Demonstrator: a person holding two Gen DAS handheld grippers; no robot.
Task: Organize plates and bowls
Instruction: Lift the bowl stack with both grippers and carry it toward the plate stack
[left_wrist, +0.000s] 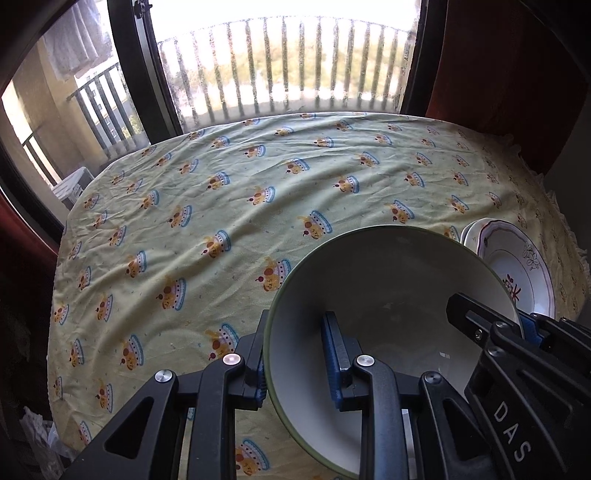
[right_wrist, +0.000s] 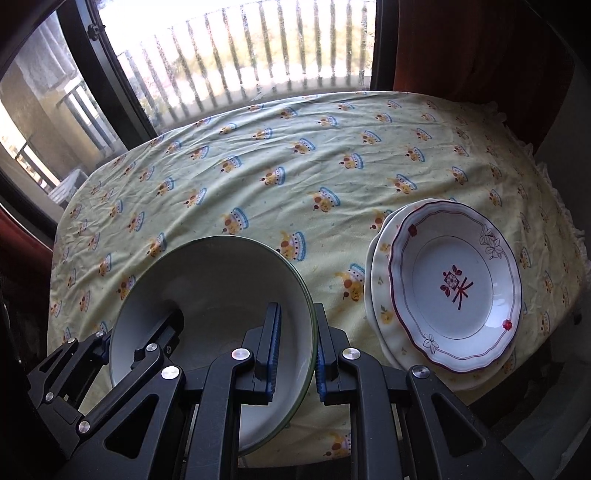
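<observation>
Both grippers clamp 1 green-rimmed bowl (right_wrist: 214, 295) above the desk (right_wrist: 295, 177). The left gripper (left_wrist: 295, 365) and right gripper (right_wrist: 297, 354) each pinch opposite rim walls between narrow jaws. 2 stacked plates (right_wrist: 458, 280) lie beside it.

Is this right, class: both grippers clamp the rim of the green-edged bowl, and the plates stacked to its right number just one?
Not quite. Both the left gripper and the right gripper do clamp the bowl, but the right wrist view shows at least two stacked plates: a red-trimmed plate resting on a yellow-flowered plate.
</observation>
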